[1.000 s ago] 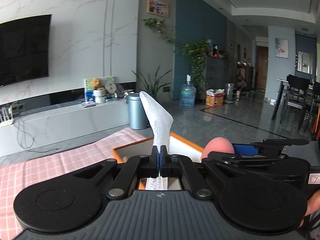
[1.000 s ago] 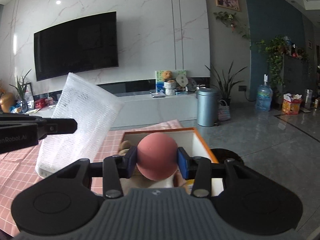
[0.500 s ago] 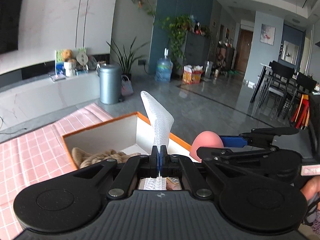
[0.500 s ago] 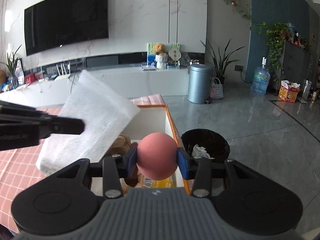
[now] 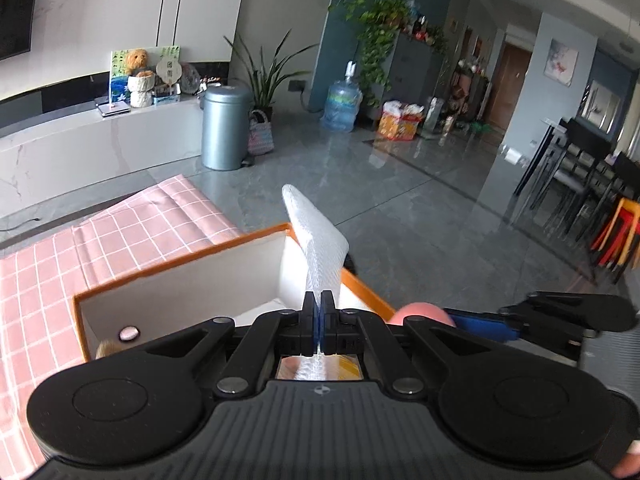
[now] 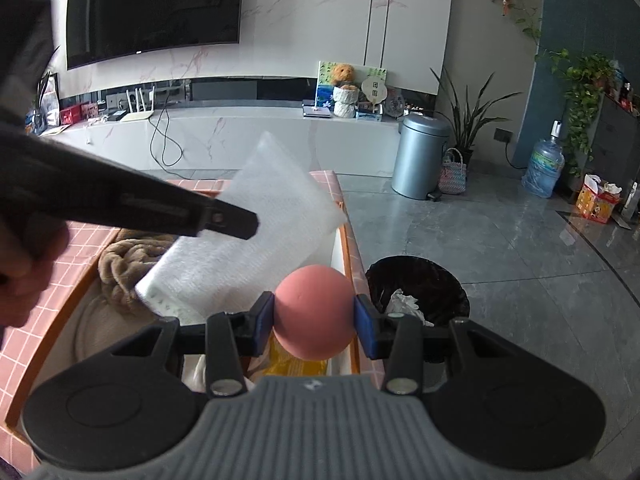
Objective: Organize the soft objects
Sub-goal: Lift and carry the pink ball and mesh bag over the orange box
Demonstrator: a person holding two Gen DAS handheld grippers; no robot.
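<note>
Right wrist view: right gripper (image 6: 315,325) clamps pink ball (image 6: 315,311), hiding box (image 6: 347,248) contents

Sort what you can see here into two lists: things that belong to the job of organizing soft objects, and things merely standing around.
Part of the job:
- white foam sheet, pinched in the left gripper
- pink ball, held by the right gripper
- orange-rimmed box
- brown plush cloth inside the box

Standing around:
- black waste bin
- grey pedal bin
- water bottle
- television

Silver pedal bin (image 5: 225,127) beside a woven bag (image 5: 260,133), black wastebasket (image 6: 416,288) on grey floor tiles (image 6: 500,264)
</note>
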